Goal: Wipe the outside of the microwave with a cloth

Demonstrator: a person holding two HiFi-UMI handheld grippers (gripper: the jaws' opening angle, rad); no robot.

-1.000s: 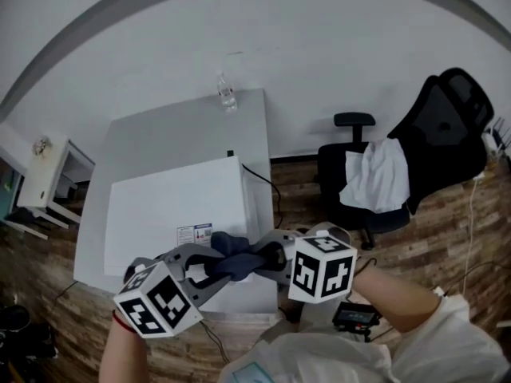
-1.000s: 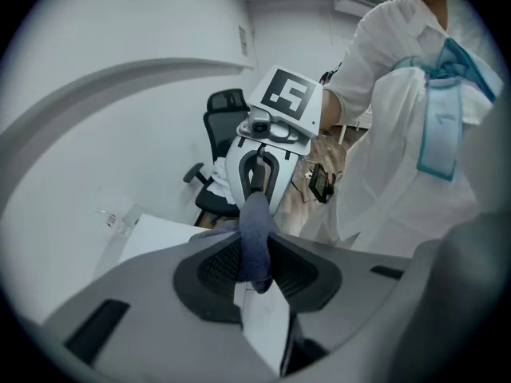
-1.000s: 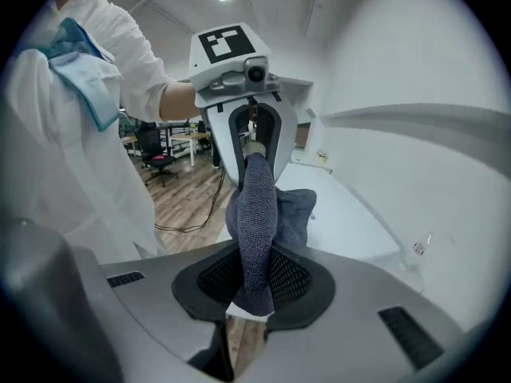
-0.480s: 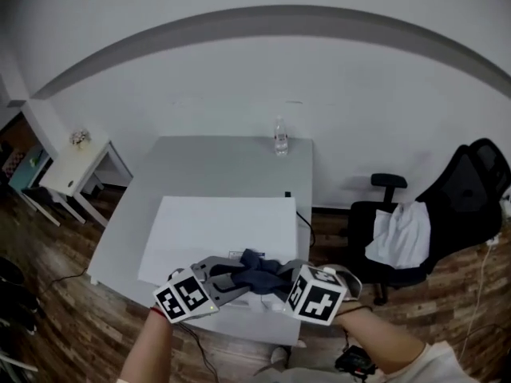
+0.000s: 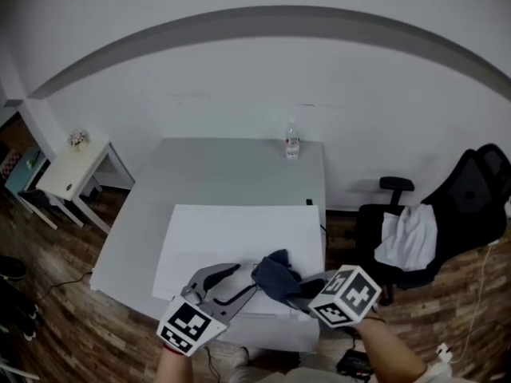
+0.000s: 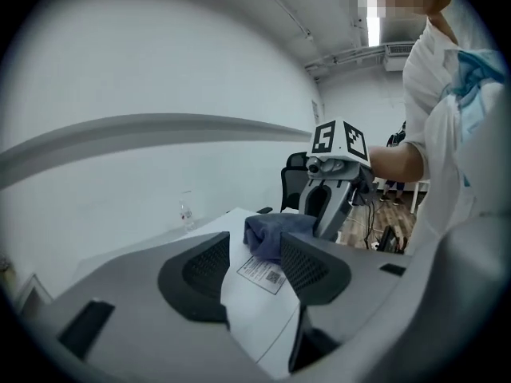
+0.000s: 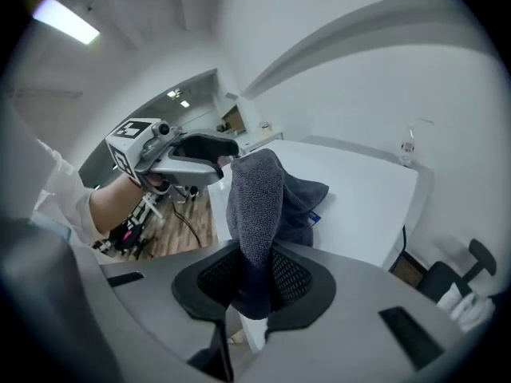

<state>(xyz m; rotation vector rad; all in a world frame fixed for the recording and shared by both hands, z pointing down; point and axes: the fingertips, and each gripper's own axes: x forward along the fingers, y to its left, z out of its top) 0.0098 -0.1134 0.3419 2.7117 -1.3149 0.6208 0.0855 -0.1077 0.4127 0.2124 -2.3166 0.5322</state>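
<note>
The white microwave (image 5: 239, 234) stands on a grey table (image 5: 215, 170), seen from above; its top (image 7: 363, 194) and a label (image 6: 263, 271) near the front corner also show. My right gripper (image 5: 297, 287) is shut on a dark blue cloth (image 5: 275, 274) that bunches over the microwave's front right top edge. In the right gripper view the cloth (image 7: 255, 206) rises from between the pads. My left gripper (image 5: 239, 279) is just left of the cloth, its jaws having just been opening, with nothing between them. In the left gripper view the cloth (image 6: 271, 231) lies just beyond its open jaws (image 6: 255, 250).
A clear water bottle (image 5: 292, 144) stands at the table's far edge by the wall. A black office chair (image 5: 447, 214) with a white garment (image 5: 409, 238) is to the right. A small white side table (image 5: 72, 170) is at the left, on wood flooring.
Both grippers held the cloth earlier. The left gripper has let go, opened and drawn back to the left. The right gripper keeps the cloth over the microwave's front edge.
</note>
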